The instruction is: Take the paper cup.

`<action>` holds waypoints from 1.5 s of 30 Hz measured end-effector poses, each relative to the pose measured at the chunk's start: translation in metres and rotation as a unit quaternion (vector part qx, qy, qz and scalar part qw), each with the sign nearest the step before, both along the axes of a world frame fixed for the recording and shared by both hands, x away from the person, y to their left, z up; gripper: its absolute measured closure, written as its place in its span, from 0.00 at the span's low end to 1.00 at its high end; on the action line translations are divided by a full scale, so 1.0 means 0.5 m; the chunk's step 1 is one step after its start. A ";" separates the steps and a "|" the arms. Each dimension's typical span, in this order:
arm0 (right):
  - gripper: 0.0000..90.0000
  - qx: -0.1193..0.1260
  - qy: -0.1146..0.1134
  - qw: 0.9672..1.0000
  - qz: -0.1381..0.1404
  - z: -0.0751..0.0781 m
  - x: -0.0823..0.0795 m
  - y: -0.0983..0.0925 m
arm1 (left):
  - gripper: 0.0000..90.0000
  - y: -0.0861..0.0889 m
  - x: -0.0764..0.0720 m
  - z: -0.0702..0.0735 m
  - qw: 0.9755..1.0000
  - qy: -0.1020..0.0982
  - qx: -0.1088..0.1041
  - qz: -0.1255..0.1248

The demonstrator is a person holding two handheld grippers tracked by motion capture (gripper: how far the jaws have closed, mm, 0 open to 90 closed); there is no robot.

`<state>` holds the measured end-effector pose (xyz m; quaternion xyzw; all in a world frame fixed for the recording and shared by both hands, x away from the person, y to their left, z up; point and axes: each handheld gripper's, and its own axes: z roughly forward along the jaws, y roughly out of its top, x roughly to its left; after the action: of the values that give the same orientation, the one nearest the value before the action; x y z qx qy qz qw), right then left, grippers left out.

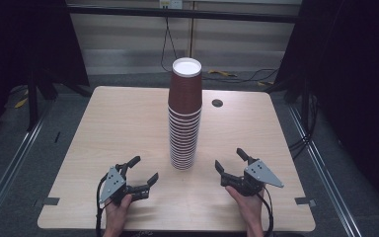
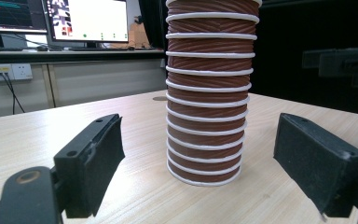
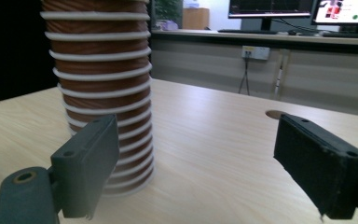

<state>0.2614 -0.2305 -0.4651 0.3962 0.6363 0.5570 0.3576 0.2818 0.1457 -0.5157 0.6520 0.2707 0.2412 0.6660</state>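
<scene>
— What do we have at the centre?

— We see a tall stack of brown ribbed paper cups with white rims [image 1: 184, 116], nested upside down, standing upright on the light wooden counter [image 1: 103, 128] near its middle. The topmost cup shows its white base facing up.

— And where are our tools?

— Our left hand-held gripper [image 1: 140, 170] sits near the front edge of the counter, left of the stack and apart from it. In its own view the two black jaws stand spread wide, with the stack [image 2: 208, 91] framed between them farther off and nothing pinched.

— The other side?

— Our right hand-held gripper [image 1: 231, 160] is to the right of the stack, also apart from it. Its jaws stand spread too; in its view the stack [image 3: 103, 88] rises behind the left jaw, and the pads press on nothing.

— Anything beyond?

— We see a small round dark hole in the counter [image 1: 217, 103] just right of the stack, black cables on the floor behind, and lit computer monitors [image 2: 87, 21] on a desk farther back.
</scene>
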 end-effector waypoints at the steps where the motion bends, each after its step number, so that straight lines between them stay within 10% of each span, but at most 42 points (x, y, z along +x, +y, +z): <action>1: 0.16 -0.002 0.001 1.000 0.003 0.006 0.001 0.002 | 0.17 0.000 0.000 0.000 1.000 0.000 0.000 0.000; 28: 0.18 0.022 0.030 0.996 0.080 0.124 0.056 0.033 | 0.17 0.000 0.001 0.001 1.000 0.002 0.003 -0.002; 45: 0.20 0.017 0.002 0.991 0.135 0.231 0.097 0.058 | 0.17 0.000 0.001 0.000 1.000 0.001 0.001 -0.002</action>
<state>0.3099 -0.2016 -0.3494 0.3135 0.6750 0.6104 0.2712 0.2821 0.1459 -0.5156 0.6534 0.2696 0.2397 0.6655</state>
